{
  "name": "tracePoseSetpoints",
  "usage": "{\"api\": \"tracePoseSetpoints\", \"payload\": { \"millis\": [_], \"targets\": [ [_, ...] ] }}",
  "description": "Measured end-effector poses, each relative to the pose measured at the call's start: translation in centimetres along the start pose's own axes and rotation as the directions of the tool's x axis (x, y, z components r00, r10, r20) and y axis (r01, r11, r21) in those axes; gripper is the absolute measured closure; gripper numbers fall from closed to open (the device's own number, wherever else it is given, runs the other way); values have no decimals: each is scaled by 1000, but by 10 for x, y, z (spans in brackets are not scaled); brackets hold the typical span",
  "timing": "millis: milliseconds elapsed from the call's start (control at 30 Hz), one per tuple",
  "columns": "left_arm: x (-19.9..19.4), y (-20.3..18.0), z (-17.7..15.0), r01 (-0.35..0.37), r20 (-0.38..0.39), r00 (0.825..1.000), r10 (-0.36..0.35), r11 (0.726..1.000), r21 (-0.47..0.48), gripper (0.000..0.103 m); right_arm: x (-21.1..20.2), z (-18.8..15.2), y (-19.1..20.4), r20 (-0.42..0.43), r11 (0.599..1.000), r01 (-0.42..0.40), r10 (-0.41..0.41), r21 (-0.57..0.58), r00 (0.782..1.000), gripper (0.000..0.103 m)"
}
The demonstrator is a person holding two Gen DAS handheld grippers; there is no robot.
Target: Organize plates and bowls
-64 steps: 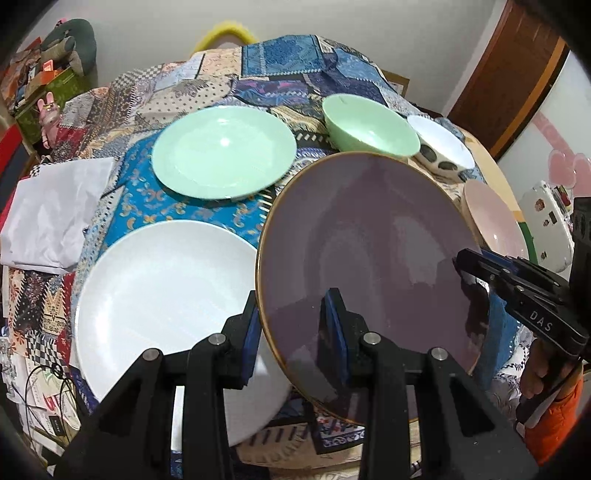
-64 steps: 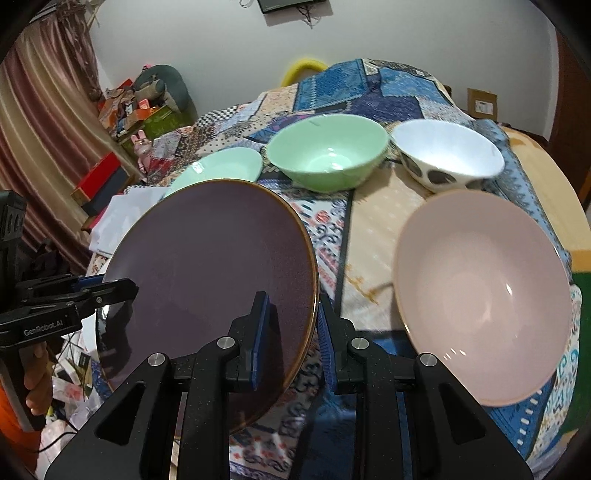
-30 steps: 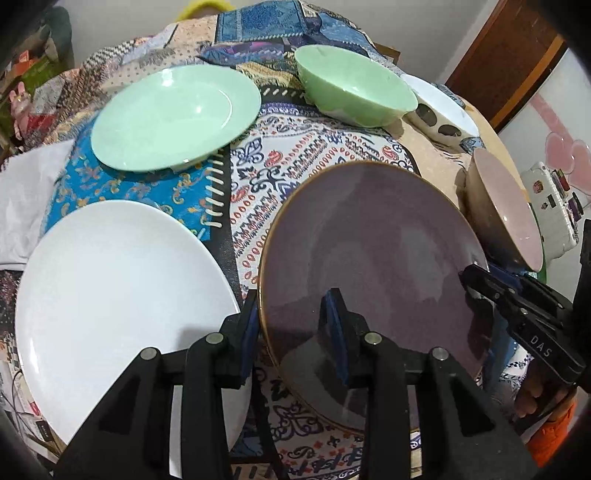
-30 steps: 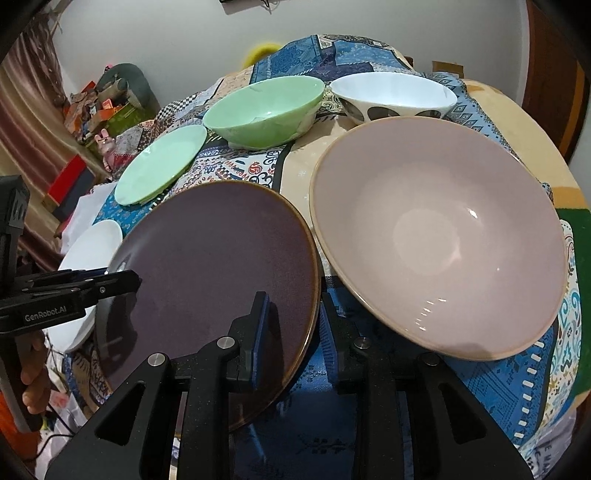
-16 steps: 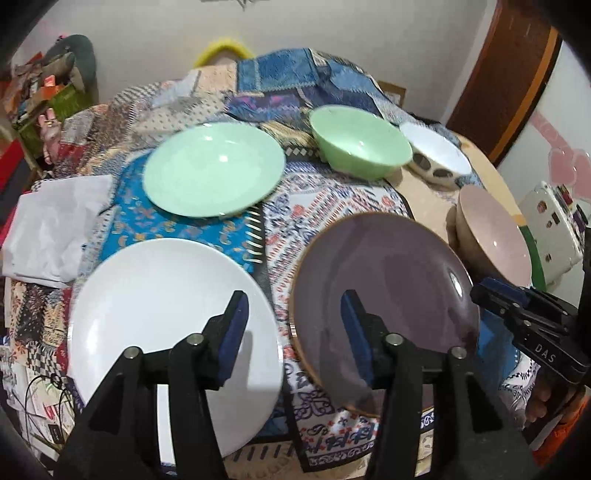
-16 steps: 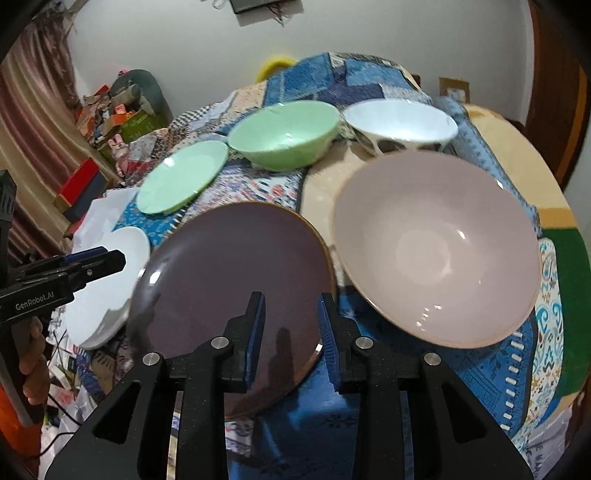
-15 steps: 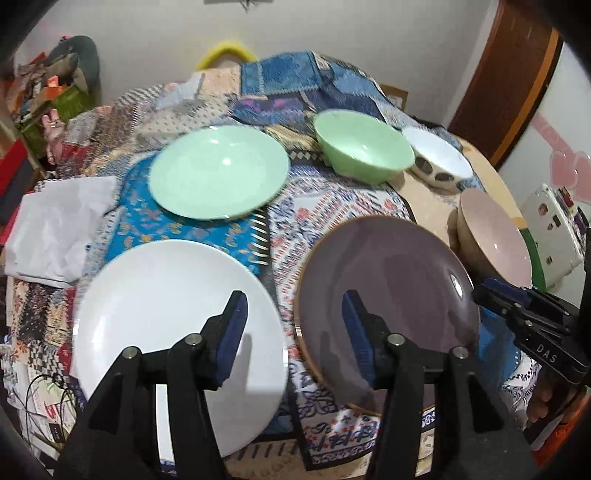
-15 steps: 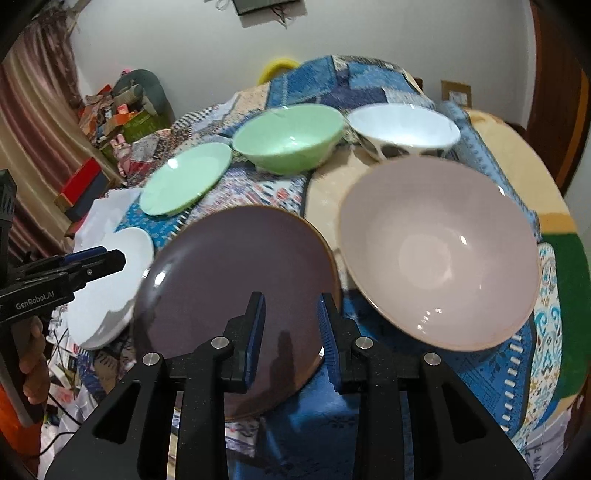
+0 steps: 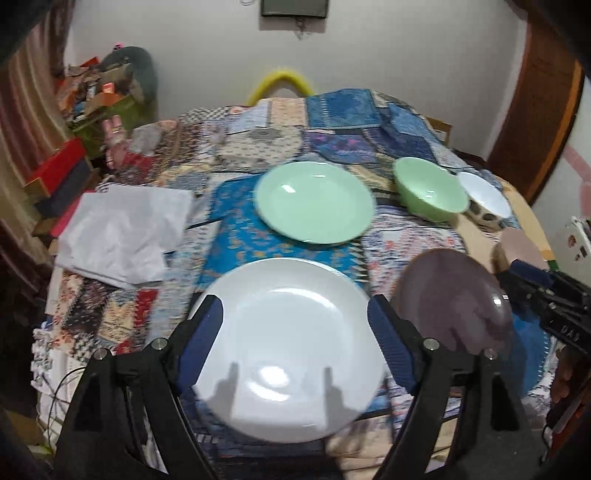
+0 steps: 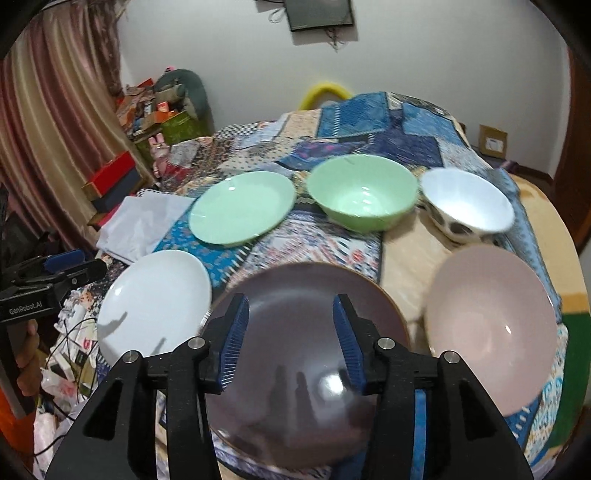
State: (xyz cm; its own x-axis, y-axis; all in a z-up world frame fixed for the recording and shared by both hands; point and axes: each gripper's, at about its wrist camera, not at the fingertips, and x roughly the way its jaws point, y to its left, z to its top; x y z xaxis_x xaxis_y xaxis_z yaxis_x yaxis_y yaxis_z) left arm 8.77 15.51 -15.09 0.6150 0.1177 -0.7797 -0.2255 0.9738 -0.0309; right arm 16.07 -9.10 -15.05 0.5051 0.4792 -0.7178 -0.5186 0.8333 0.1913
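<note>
in the left wrist view a patchwork tablecloth (image 9: 280, 155) in blues, creams and reds covers the table, under a pale wall with a dark screen (image 9: 293, 8) high on it; a brown door (image 9: 543, 110) stands to the cloth's right and clutter with a curtain to its left. on the cloth, a white plate (image 9: 288, 332) lies nearest, a green plate (image 9: 314, 201) beyond it, a dark purple plate (image 9: 454, 299) to its right, a folded white cloth (image 9: 125, 229) to its left. a green bowl (image 9: 428, 188) and a white spotted bowl (image 9: 484, 197) sit right of the green plate. the left gripper (image 9: 295, 339) hangs above the white plate, its jaws opening wide, holding nothing. in the right wrist view the same cloth drapes the table, curtain (image 10: 55, 129) and boxes left of it. the purple plate lies flat, nearest, partly hidden behind the right gripper (image 10: 291, 339), whose jaws are opening above it, pads clear of it. a pink bowl (image 10: 495, 332) sits just beside that plate on the right.
</note>
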Motion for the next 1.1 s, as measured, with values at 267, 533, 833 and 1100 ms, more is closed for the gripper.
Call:
{"api": "tracePoseSetpoints", "payload": {
  "millis": [267,533,833,1100],
  "targets": [
    [21,50,-22,-69,-81,995,62,995,-75,22,34,15,34,-44,995,-68,65,-72,997,54],
    [50,84,-51,-89,-170,983,63,984,-154,22,80,20,69,-147,979,-120,95,-166,985,54],
    [64,93,-71,-61,-224,975,14,976,-207,32,123,20,85,-269,963,-168,108,-211,957,54],
    [67,87,-78,20,-225,972,-72,974,-225,54,141,17,90,-340,953,-203,118,-224,933,75]
  ]
}}
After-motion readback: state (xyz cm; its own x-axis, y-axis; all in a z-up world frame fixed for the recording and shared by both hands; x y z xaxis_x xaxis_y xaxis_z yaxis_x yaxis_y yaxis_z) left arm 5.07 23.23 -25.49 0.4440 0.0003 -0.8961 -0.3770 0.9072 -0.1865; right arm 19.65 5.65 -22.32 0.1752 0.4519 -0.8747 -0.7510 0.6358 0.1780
